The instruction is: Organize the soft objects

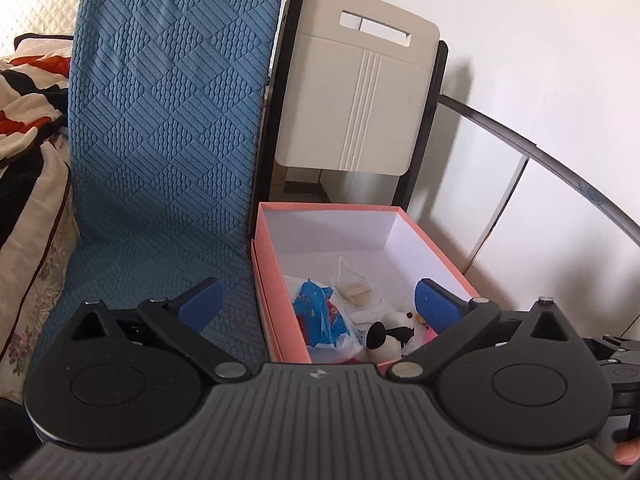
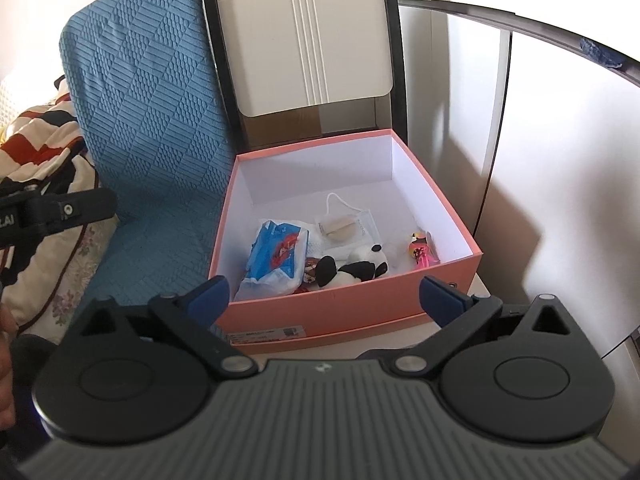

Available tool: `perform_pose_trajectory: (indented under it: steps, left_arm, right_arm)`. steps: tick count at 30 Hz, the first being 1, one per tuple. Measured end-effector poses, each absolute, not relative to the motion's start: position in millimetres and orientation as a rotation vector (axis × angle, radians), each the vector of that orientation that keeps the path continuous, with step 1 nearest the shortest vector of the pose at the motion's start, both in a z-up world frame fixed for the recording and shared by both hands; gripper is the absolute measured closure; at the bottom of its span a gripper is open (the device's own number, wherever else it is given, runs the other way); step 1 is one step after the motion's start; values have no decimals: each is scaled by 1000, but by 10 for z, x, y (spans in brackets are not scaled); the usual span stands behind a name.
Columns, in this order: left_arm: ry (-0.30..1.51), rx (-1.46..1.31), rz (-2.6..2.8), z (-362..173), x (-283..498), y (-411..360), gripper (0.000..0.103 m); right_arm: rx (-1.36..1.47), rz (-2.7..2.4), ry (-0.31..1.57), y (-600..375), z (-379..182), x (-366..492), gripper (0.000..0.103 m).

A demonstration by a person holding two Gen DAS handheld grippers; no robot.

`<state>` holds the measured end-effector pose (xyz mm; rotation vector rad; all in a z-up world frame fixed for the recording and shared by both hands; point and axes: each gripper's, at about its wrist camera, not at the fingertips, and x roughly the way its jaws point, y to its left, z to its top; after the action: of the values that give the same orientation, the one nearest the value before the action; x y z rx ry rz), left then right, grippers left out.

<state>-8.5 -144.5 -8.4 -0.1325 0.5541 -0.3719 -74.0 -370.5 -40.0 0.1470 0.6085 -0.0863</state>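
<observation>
Pink box [image 2: 320, 312] w/ plush panda [image 2: 356, 266], both claws wide, empty

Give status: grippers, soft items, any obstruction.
Left gripper and right gripper both open, empty. Panda plush, blue packet, pink toy and white pouch sit in pink box. Nothing blocking.

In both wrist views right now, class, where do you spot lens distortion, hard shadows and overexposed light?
Left wrist view: the dark rail bows into an arc, and the wall is washed out. Right wrist view: the same rail curves, a hard shadow falls across the panel right of the pink box, and the picture darkens at its corners.
</observation>
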Motion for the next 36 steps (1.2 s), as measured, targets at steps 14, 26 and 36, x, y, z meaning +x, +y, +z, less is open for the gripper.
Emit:
perform_pose_trajectory:
  steps: [14,26,36]
  left_arm:
    - [593,-147,-339,-165,-24,-1362,0]
    - [592,-123,-330,-153,-17,-1363,0]
    - [605,-92,-313,-170,-16,-1400,0]
  right_arm:
    - [156,-98,632,-3743,-437,-747,0]
    - [172,-122,633,-3781,-466,-759,0]
    - [155,-131,630,-3762,-451,-762,0]
